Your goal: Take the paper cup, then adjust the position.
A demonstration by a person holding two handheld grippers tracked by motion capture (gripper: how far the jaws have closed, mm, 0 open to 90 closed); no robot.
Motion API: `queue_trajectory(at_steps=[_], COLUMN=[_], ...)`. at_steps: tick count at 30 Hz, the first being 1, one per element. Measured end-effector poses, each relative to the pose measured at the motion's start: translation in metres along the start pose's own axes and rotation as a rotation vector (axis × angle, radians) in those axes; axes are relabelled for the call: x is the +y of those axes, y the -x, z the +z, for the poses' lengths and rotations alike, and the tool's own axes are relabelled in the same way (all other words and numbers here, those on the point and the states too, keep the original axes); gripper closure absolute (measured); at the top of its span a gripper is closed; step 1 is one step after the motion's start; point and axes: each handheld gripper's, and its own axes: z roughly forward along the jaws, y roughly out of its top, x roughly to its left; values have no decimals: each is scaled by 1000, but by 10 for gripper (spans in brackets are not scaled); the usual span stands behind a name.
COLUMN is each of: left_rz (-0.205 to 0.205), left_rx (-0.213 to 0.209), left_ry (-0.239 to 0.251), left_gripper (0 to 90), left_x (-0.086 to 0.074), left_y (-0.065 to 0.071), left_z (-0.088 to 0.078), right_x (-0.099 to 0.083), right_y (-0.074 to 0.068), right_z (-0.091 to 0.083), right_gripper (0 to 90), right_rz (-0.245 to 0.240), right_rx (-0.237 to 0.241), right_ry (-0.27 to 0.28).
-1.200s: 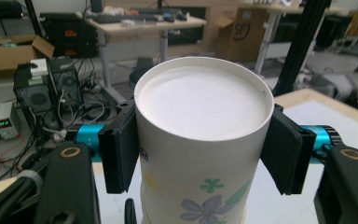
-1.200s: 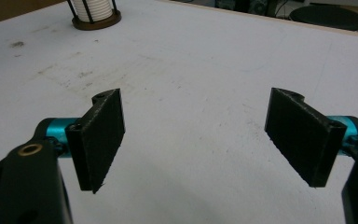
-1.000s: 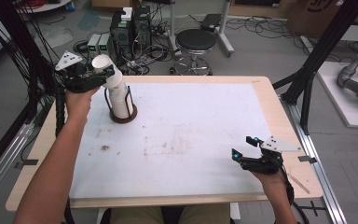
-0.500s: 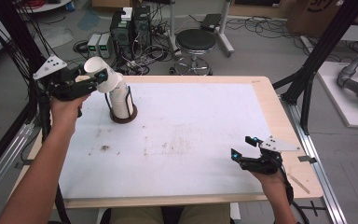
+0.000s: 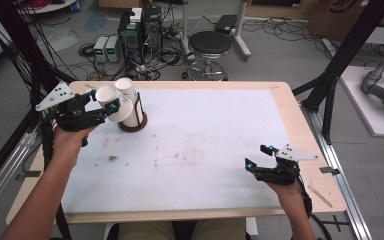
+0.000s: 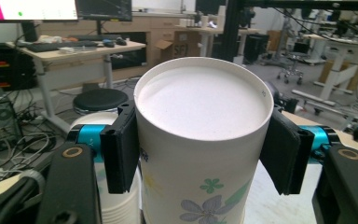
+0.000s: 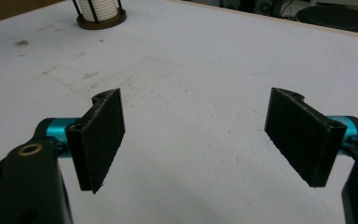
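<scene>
Two tongs work this worktop (image 5: 205,125). At lower right of the high view, the right tongs (image 5: 256,158) hover wide and empty. At upper left, the left tongs (image 5: 113,106) clamp a paper cup (image 5: 111,97), tilted, lifted beside the cup stack (image 5: 128,96) in its dark holder (image 5: 132,125). Likely step: pulling one cup free; next, carry it clear and set it upright on open worktop.

Your left gripper (image 5: 111,106) is raised just beside the cup holder (image 5: 132,122), jaws clamped on a paper cup (image 6: 203,140). Your right gripper (image 5: 258,157), well apart from it, rests wide open.
</scene>
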Motion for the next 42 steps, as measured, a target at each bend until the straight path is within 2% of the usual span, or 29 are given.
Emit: queue_trajectory(at_steps=[1,9,21,28,31,37,42], left_rz=[12,27,3,2,8,-5,0], left_rx=[-4,-70,-123,-152,-167,-197,-253], left_ry=[-7,-30,-65,-83,-82,-90,-100], left_gripper=[362,361,357,355,355,355,355], left_x=[-1,-18,-36,-41,-43,-53,-55], left_y=[3,20,34,39,42,51,59], left_z=[0,5,22,29,32,38,43], right_x=[0,4,6,7,9,13,18], right_y=[-1,-4,-7,-11,-15,-23,-29], right_z=[1,7,6,11,14,20,24], right_gripper=[204,204,204,203,202,202,203], right_rz=[0,-8,-13,-19,-41,-44,-71], right_rx=[3,12,34,88,108,166,221], right_ry=[-2,-7,-1,-4,-10,-13,-14])
